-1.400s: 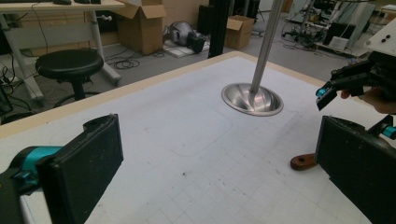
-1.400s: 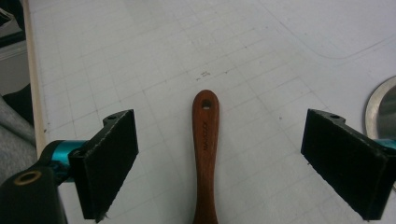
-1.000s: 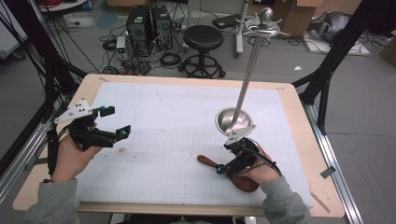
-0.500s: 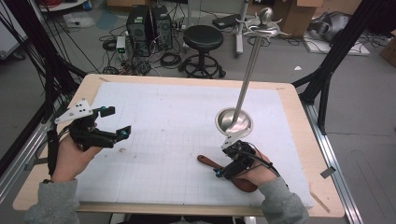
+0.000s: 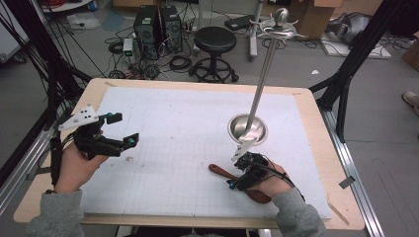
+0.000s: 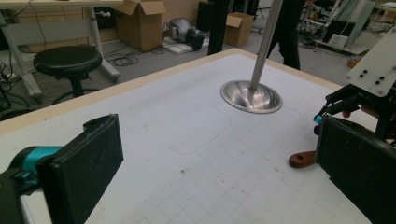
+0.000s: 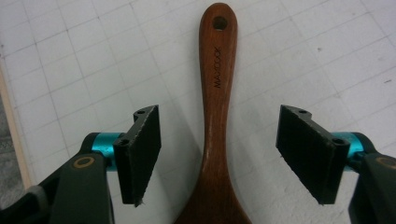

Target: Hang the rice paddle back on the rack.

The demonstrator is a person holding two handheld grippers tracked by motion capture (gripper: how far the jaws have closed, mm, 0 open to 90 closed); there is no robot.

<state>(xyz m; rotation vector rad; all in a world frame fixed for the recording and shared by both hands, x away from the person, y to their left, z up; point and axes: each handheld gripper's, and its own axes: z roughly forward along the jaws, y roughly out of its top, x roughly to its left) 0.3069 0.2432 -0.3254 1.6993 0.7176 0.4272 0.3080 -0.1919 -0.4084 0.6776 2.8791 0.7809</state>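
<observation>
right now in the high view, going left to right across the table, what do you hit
left gripper → wooden spoon, its handle end → right gripper, jaws apart with the spoon's handle between them, pads not touching, having just been closing → stand's round metal base

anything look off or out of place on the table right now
Nothing stands out. The wooden spoon lies flat on the white mat, unbroken, between the right gripper fingers, which have just been closing without touching it. The metal stand stands upright; nothing is spilled.

Dark brown wooden spoon (image 7: 217, 116), flat on the white gridded mat, hole in its handle end.
</observation>
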